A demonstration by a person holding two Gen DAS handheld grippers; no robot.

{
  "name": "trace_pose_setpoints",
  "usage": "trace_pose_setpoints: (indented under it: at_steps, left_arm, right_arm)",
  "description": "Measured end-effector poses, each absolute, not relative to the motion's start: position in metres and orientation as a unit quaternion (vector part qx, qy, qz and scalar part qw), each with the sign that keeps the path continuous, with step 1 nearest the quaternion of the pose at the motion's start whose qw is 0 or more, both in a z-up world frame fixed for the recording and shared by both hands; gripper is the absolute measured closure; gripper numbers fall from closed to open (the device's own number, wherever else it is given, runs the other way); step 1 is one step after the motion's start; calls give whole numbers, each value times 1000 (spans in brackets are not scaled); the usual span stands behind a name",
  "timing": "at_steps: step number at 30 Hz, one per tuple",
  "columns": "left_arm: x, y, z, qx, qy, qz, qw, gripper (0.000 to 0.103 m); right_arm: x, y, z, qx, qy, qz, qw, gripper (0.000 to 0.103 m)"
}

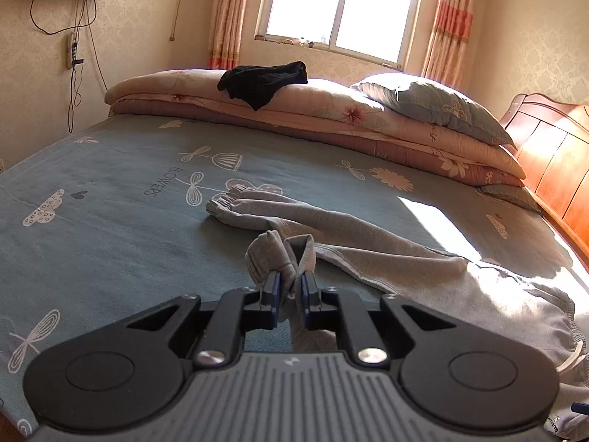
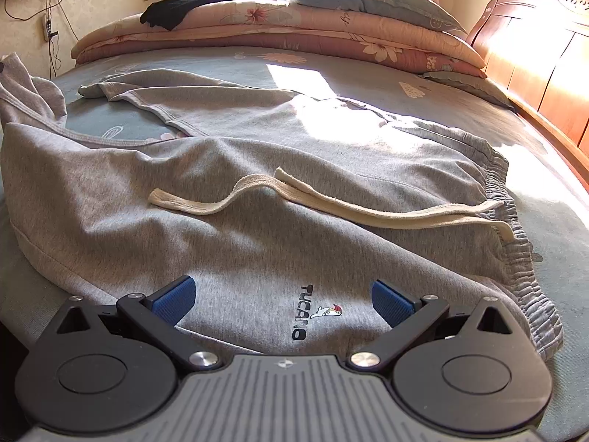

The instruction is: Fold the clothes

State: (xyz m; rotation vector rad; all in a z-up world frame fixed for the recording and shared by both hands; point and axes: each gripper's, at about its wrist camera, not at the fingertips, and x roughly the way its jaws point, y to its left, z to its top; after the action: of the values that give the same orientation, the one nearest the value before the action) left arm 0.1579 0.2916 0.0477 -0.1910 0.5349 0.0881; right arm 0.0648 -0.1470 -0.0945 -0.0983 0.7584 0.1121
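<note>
Grey trousers [image 2: 257, 147] lie spread across the bed [image 1: 92, 202]. The left gripper [image 1: 289, 287] has its jaws pinching a bunched trouser cuff, lifted off the sheet. The right gripper [image 2: 283, 300] hovers over the waistband area, jaws spread wide, holding nothing.

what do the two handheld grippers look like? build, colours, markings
Both match: left gripper and right gripper have black linkage arms on round black pivot housings, silver screw heads, blue ribbed pads, and a grey ridged centre plate with a small bowtie-like mark. No cables, hands or sleeves visible.
</note>
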Motion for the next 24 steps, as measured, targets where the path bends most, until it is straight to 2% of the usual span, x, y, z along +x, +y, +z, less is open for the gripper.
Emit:
trace_pose_setpoints:
  at_steps: [3,7,19,21,23,24]
  left_arm:
    - [141,302,63,-88,237,64,965,93]
    - [139,314,68,-92,239,73,964,93]
    - [141,317,25,-93,293,77,948,91]
    - [139,319,18,-93,306,77,944,88]
    - [136,319,11,-87,319,71,941,68]
    - [134,316,7,-80,324,67,940,63]
  right_arm:
    - [63,-146,-93,-49,368,56,927,0]
    - [60,-142,-92,-52,368,63,926,0]
    - [45,-140,-84,-71,357,63,929,0]
    - [44,-140,-85,-69,358,61,929,0]
    - [44,-139,-85,-69,360,62,928,0]
    - [43,-138,-85,-70,360,63,928,0]
